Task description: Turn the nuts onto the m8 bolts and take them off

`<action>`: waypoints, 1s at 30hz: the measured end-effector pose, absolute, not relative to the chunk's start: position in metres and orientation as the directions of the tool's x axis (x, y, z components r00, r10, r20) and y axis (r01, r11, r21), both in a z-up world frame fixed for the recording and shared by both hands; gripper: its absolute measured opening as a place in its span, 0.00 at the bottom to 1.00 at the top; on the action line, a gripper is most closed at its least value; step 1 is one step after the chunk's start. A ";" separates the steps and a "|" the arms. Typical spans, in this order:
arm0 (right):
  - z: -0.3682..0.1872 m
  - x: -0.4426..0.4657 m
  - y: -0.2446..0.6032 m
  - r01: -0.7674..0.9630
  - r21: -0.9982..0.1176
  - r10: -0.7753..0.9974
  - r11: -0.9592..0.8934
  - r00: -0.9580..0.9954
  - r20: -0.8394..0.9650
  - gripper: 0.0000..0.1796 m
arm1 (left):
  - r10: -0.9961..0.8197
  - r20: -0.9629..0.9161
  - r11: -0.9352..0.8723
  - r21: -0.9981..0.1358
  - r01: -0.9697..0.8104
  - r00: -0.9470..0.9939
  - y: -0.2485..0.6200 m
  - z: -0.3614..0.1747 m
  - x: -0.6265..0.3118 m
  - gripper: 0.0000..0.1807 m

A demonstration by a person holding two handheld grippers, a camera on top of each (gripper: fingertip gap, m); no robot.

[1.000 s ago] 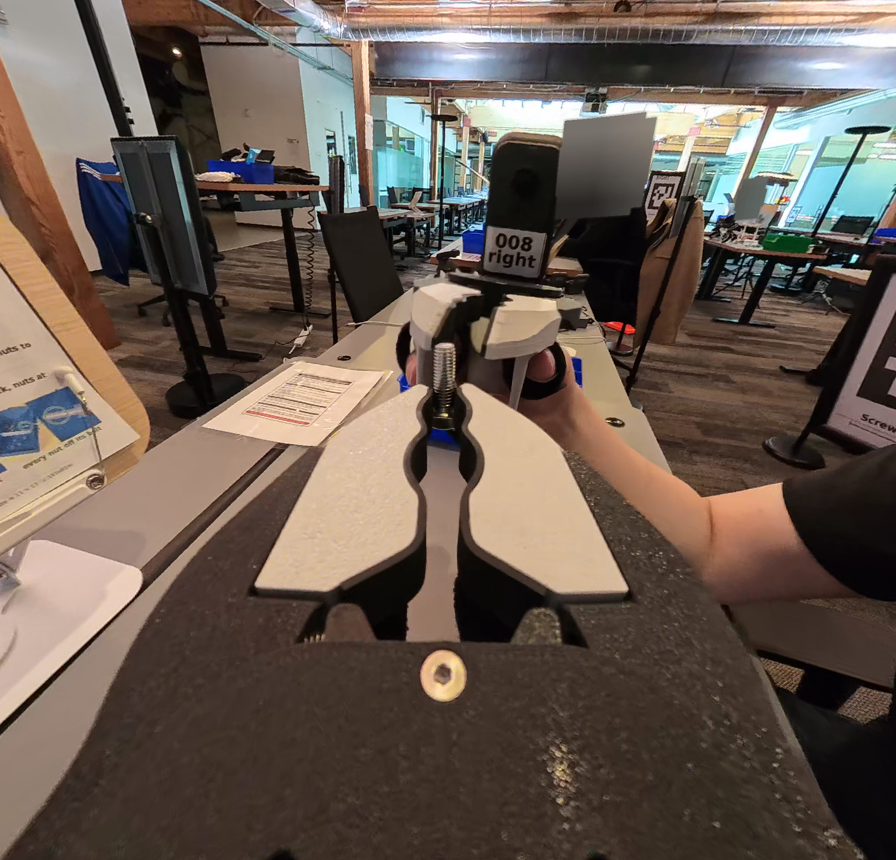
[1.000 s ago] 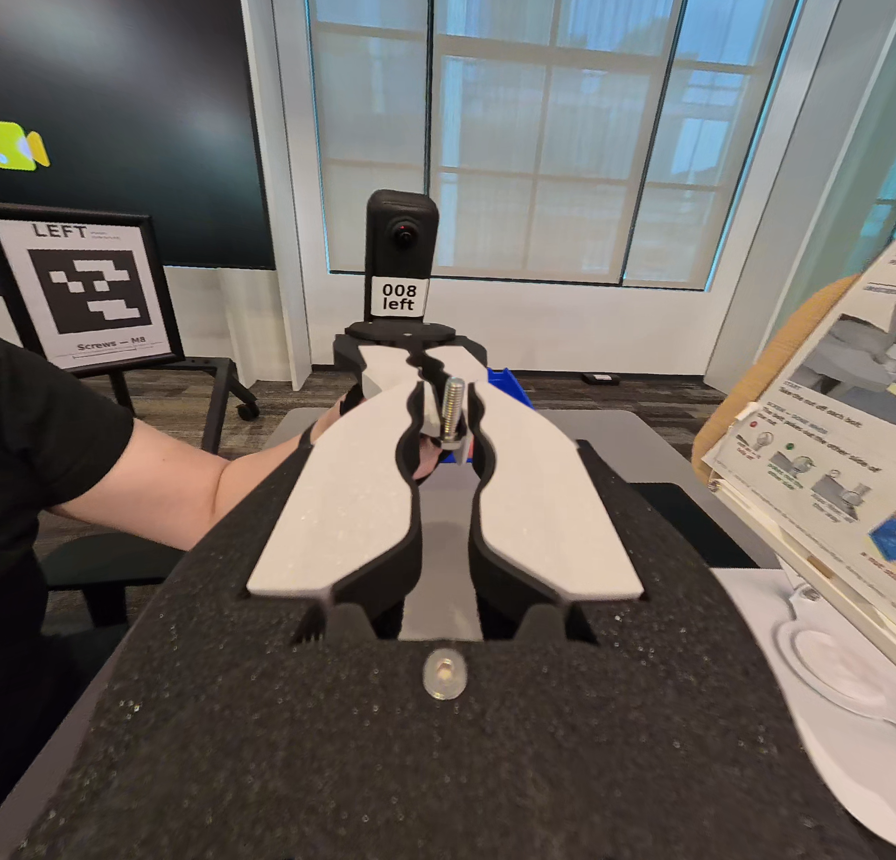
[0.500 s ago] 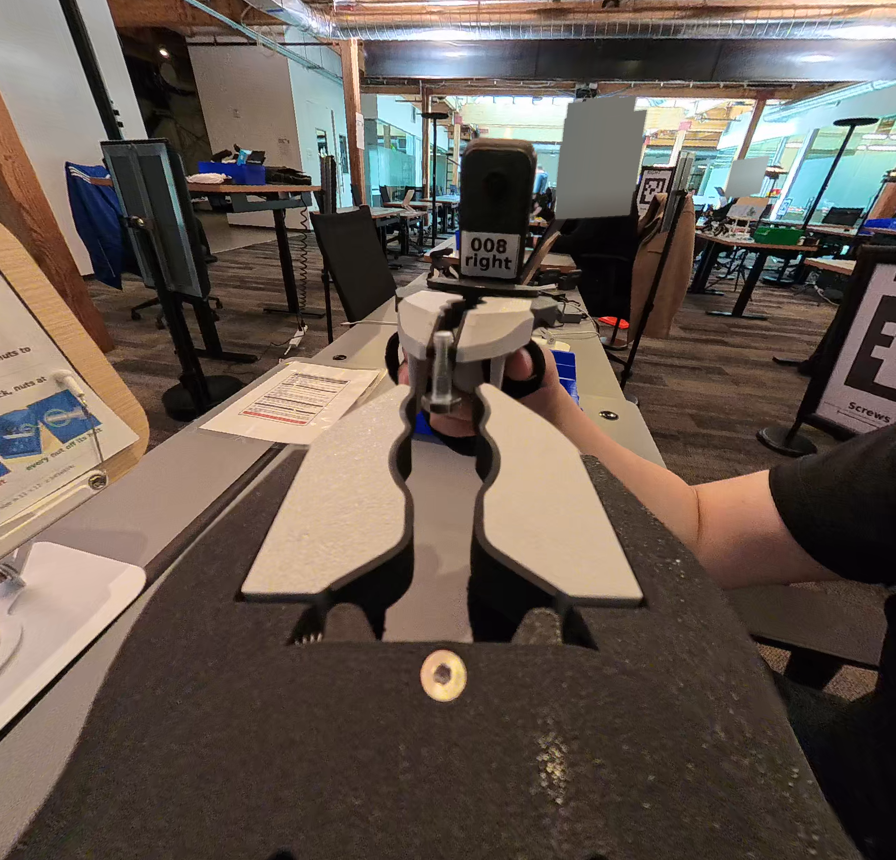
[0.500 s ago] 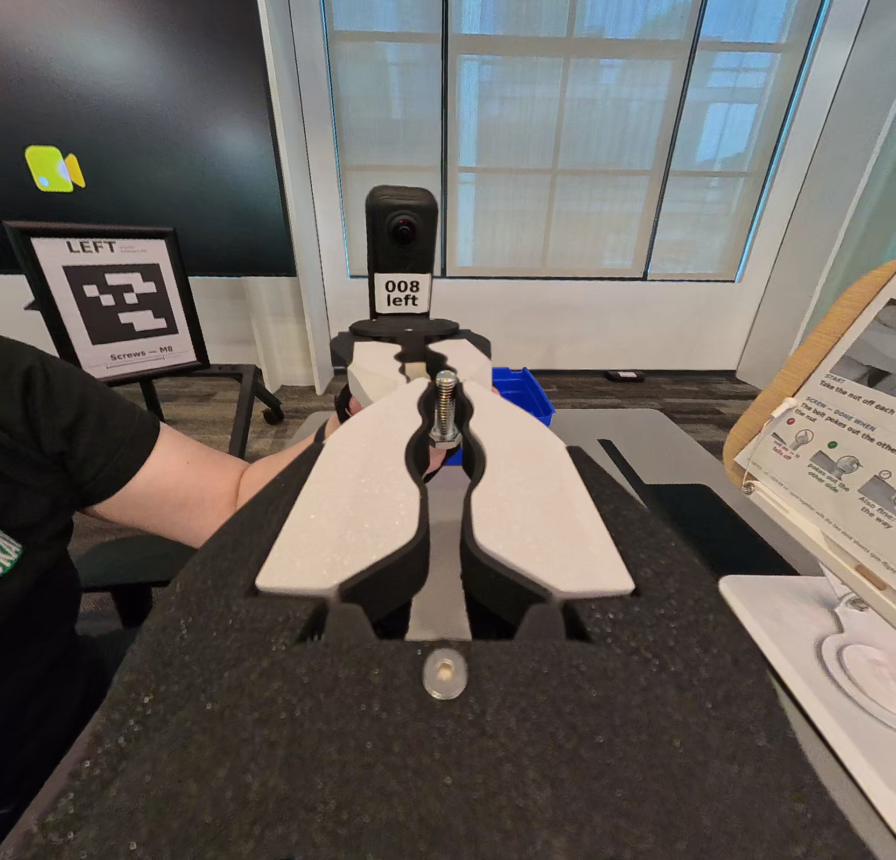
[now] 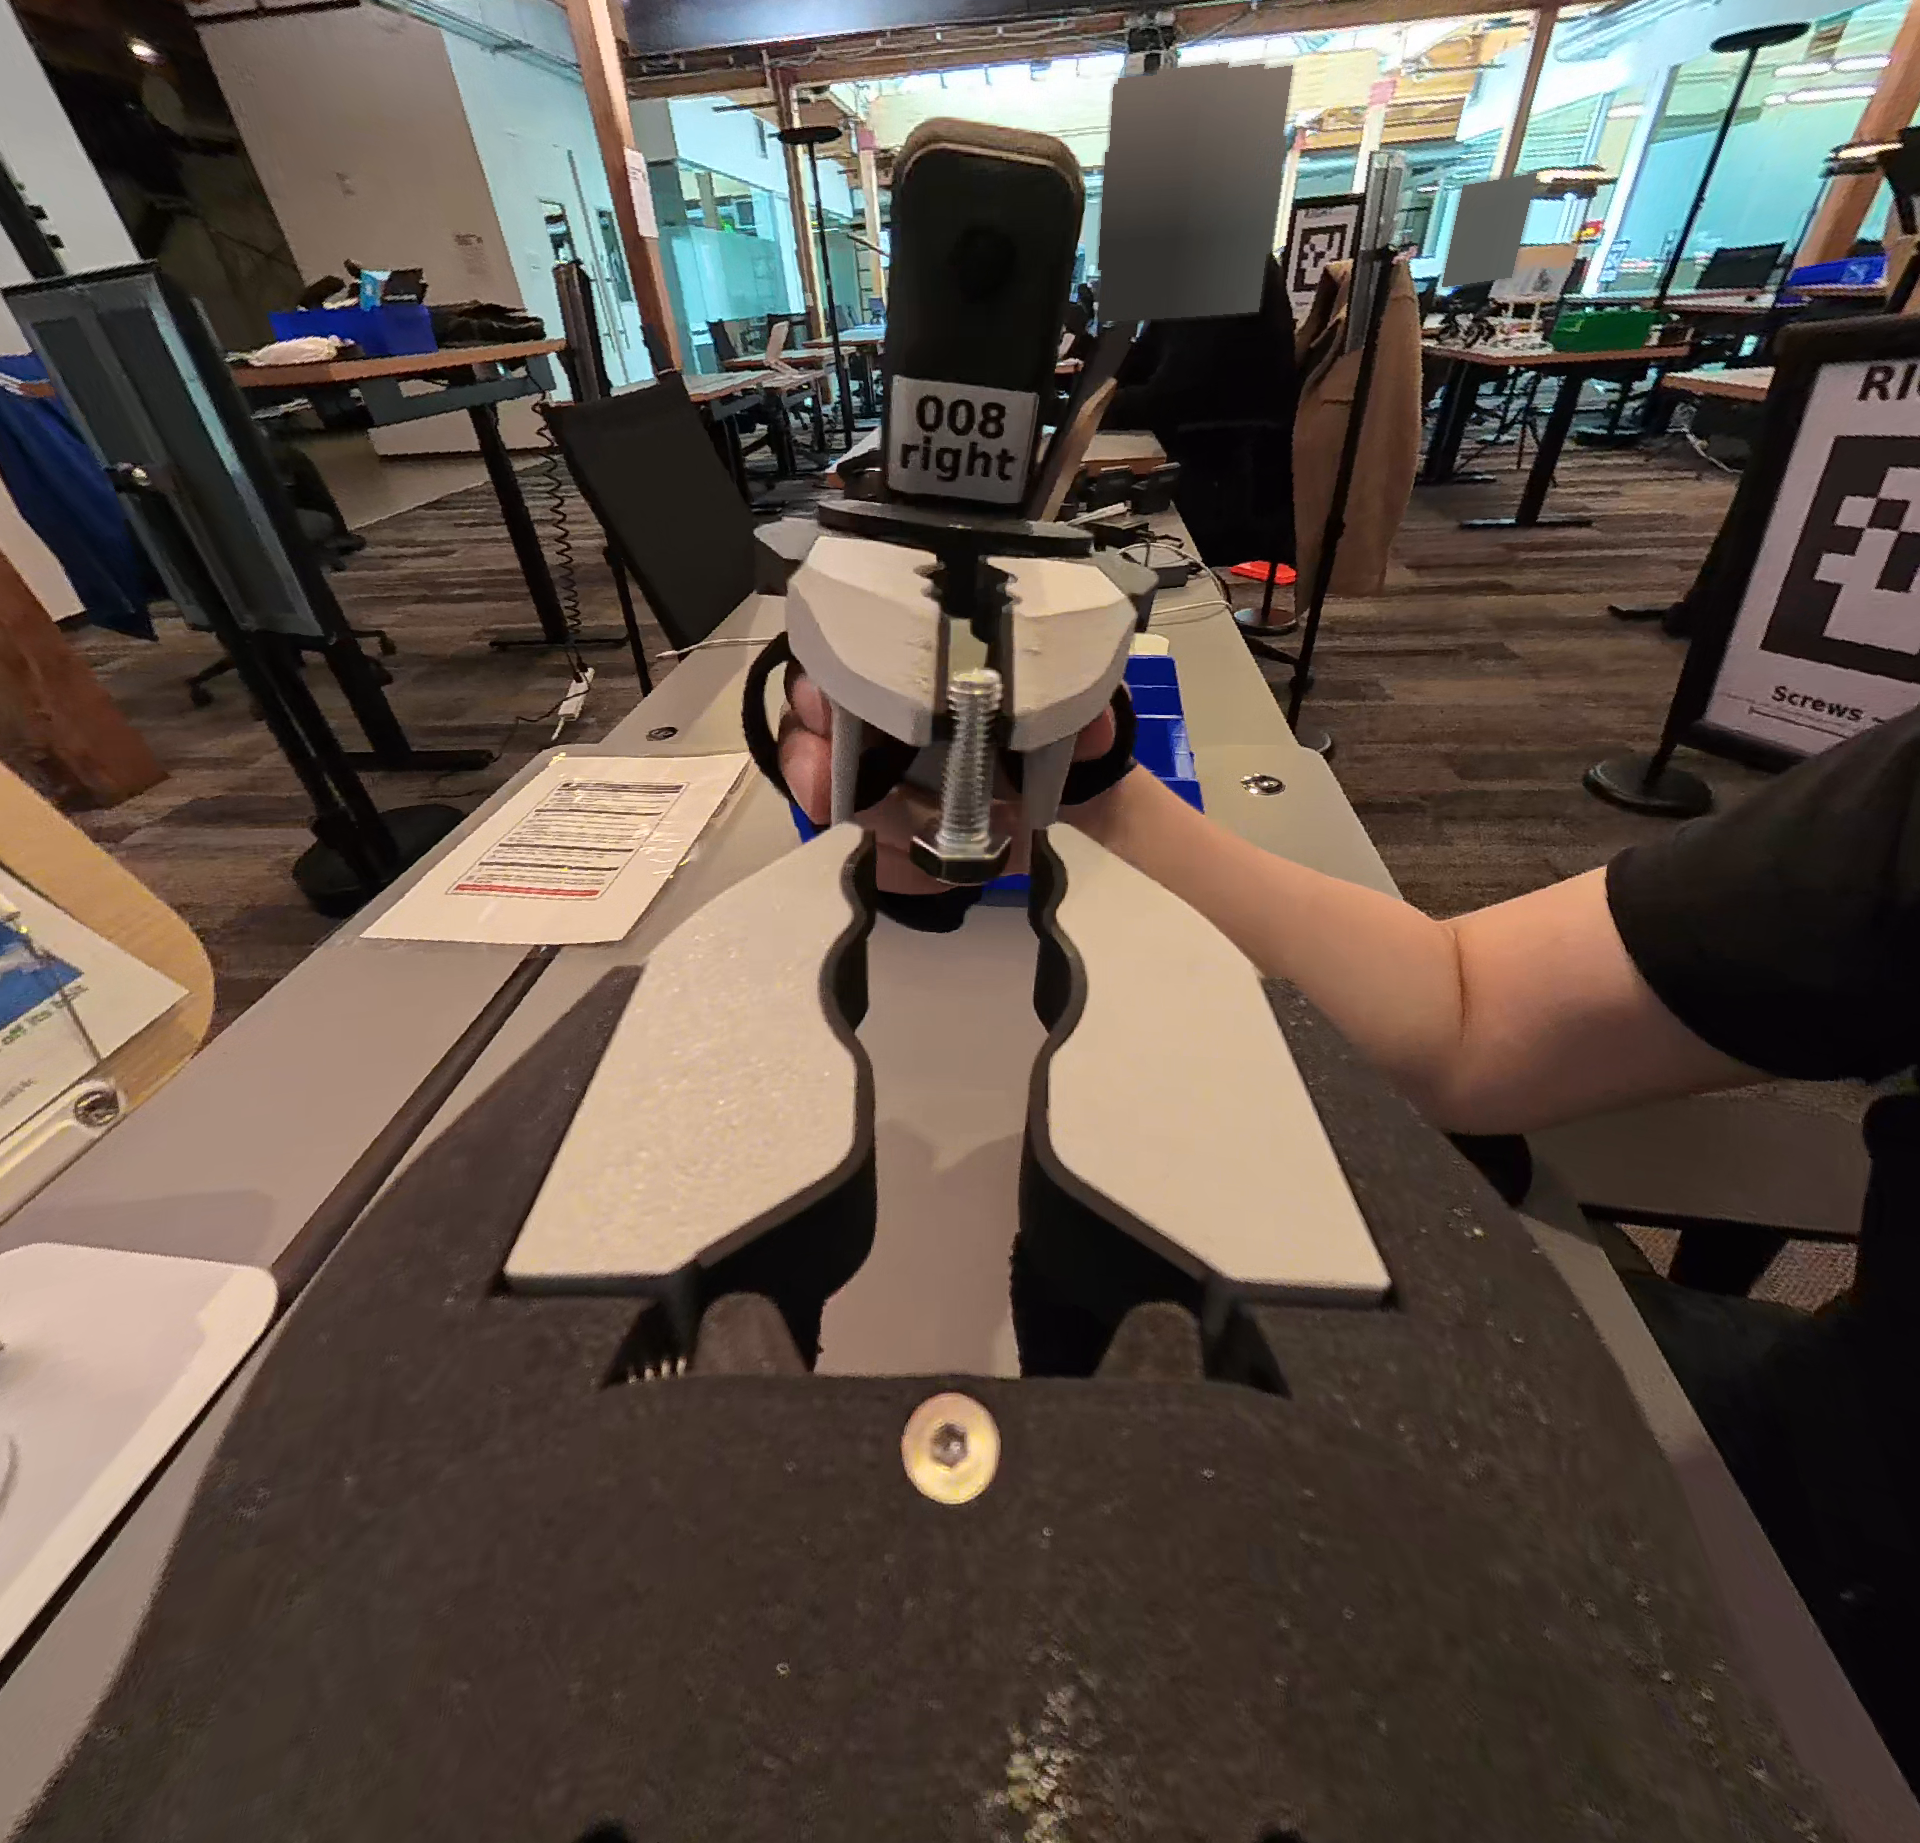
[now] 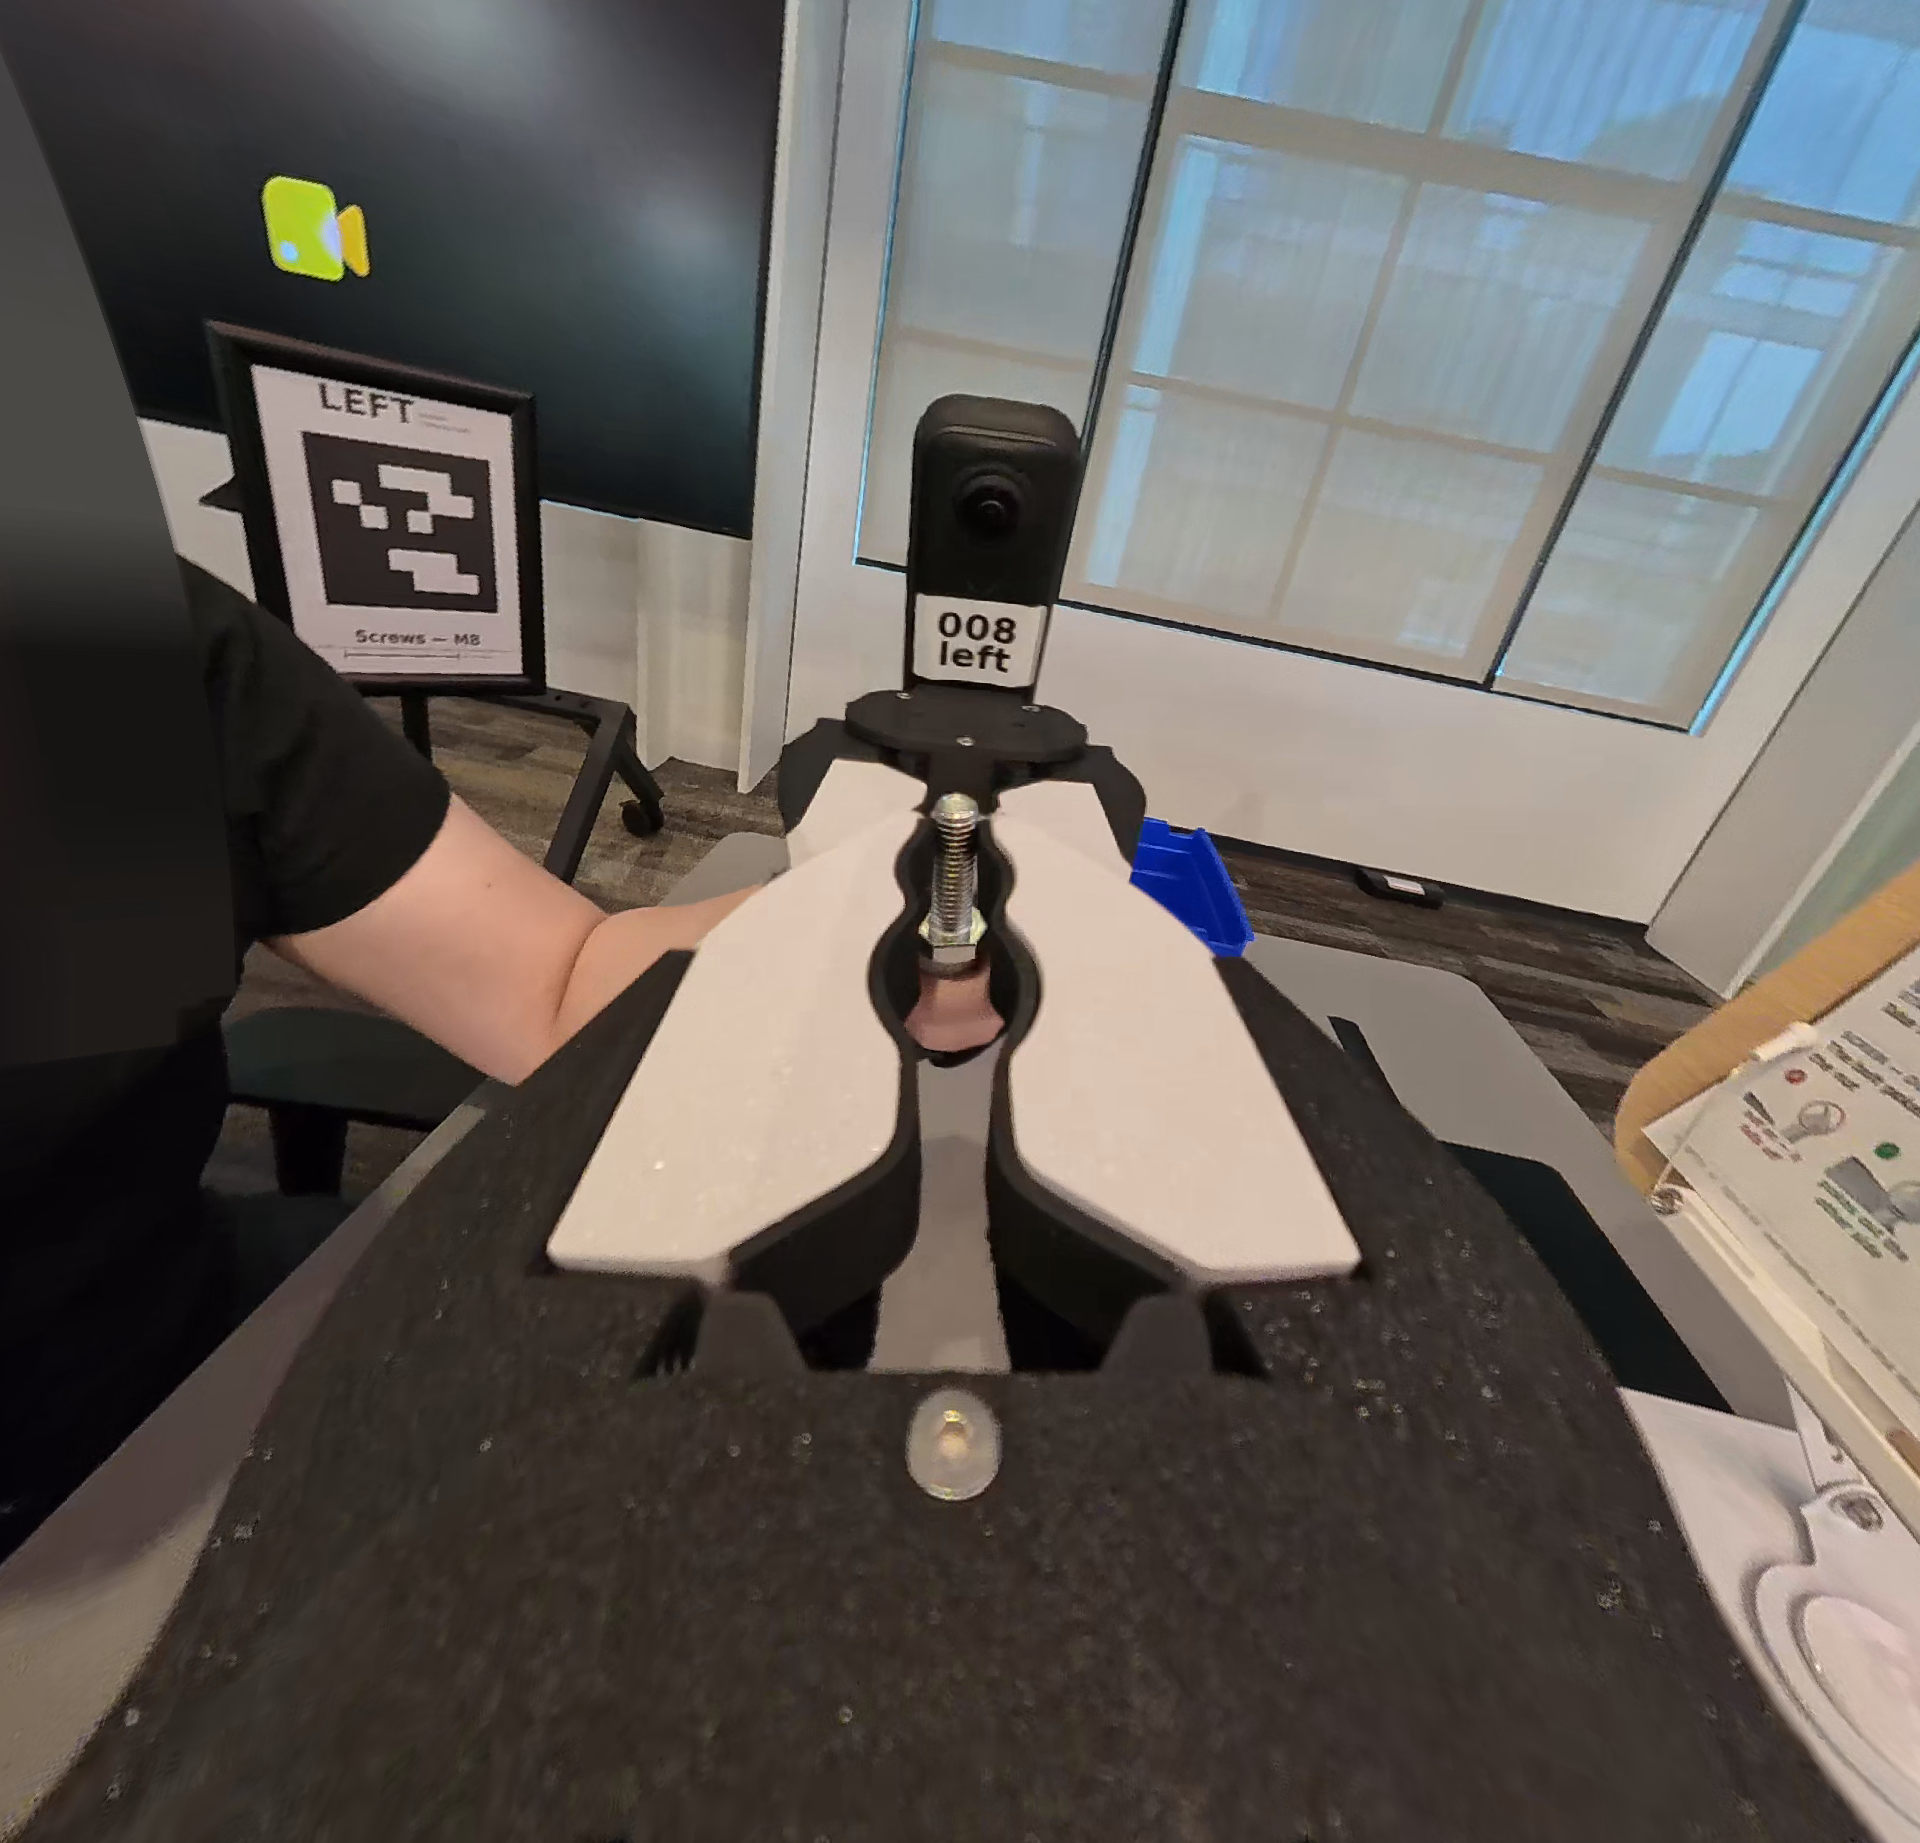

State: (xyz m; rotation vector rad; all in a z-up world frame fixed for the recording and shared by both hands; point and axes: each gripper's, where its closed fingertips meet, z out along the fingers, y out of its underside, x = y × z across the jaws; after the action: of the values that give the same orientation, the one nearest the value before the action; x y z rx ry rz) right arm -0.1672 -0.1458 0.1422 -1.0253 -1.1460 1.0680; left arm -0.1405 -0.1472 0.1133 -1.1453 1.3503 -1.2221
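A silver M8 bolt (image 5: 963, 754) stands upright between my two grippers, which face each other above the grey table (image 5: 312, 1097). A hex nut (image 5: 959, 851) sits at the bolt's lower end. My right gripper (image 6: 956, 819) is shut on the bolt (image 6: 952, 874), with the nut (image 6: 951, 931) just below its grip; it also shows in the left wrist view (image 5: 971, 697). My left gripper (image 5: 948, 848) is open, with its tips on either side of the nut and not touching it. Its white fingers (image 6: 836, 817) show behind the bolt in the right wrist view.
A blue parts bin (image 5: 1158, 713) stands on the table behind the right gripper, also in the right wrist view (image 6: 1184, 884). A laminated sheet (image 5: 566, 848) lies at the left. A wooden instruction board (image 6: 1787, 1097) and a white tray (image 6: 1818, 1585) stand by the table's edge. Framed marker signs (image 6: 400, 515) stand on the floor. Left and right tips are no more than a few centimetres apart.
My left gripper, shut on the bolt's lower end a second ago, has opened and let go. The right gripper has kept hold of the bolt. Both grippers shifted slightly.
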 end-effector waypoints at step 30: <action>0.131 -0.174 -0.158 -0.072 -0.976 0.979 0.204 -0.005 0.205 0.04 | -0.979 -0.115 0.129 -0.989 -0.076 -0.170 -0.164 0.103 -0.133 0.07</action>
State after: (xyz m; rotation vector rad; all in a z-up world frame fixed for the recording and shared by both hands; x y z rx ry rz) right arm -0.1735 -0.1582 0.1312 -0.9992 -1.2562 1.0980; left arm -0.1331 -0.1644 0.1035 -1.0964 1.4512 -1.1940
